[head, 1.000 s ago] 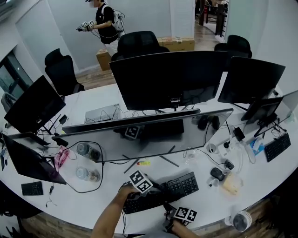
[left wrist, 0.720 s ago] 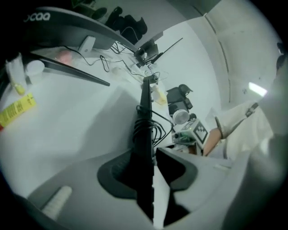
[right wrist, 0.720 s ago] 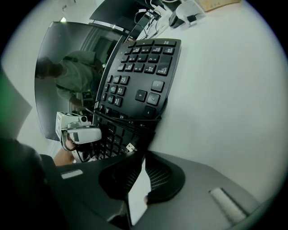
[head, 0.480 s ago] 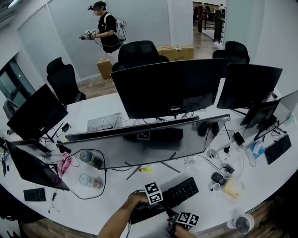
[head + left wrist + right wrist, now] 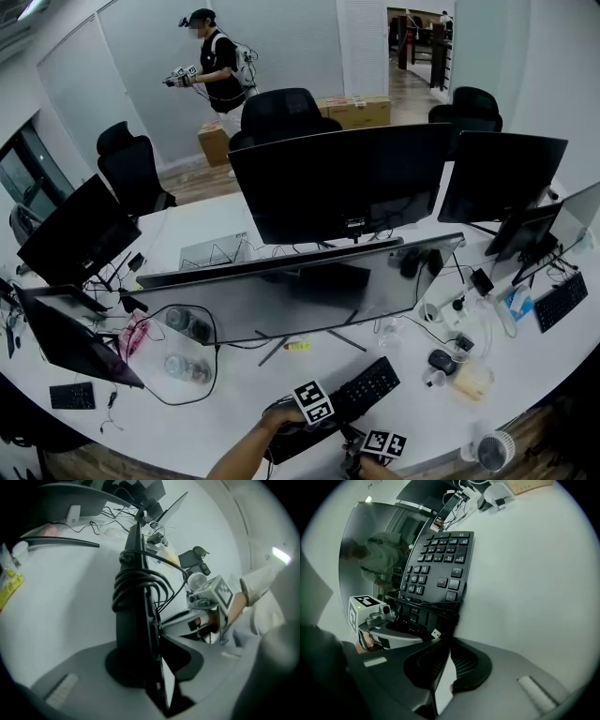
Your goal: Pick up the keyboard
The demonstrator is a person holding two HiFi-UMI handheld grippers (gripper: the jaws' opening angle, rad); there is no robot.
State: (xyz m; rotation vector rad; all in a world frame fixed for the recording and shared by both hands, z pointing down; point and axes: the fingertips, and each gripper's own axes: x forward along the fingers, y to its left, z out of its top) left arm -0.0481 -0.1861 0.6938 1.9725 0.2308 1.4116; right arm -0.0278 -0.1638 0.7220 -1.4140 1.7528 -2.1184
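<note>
The black keyboard [image 5: 352, 392] lies near the front edge of the white desk [image 5: 230, 398], with its cable coiled around its middle. In the left gripper view the keyboard [image 5: 136, 573] shows edge-on, and my left gripper [image 5: 157, 634] is shut on its end. In the right gripper view the keyboard [image 5: 438, 564] shows its keys, and my right gripper [image 5: 445, 644] is shut on its near edge, beside the loose USB plug [image 5: 436, 633]. From the head, my left gripper [image 5: 312, 403] is over the keyboard's left part and my right gripper [image 5: 382, 443] is at its front.
A wide monitor [image 5: 291, 286] stands just behind the keyboard, more monitors beyond it. A mouse [image 5: 439, 357], a cup and cables lie to the right, a small fan [image 5: 494, 451] at the front right, bottles [image 5: 187, 323] at the left. A person [image 5: 214, 66] stands far back.
My left gripper has shifted right and nearer along the keyboard. The right gripper has stayed at the keyboard's front edge. The head view has shifted slightly.
</note>
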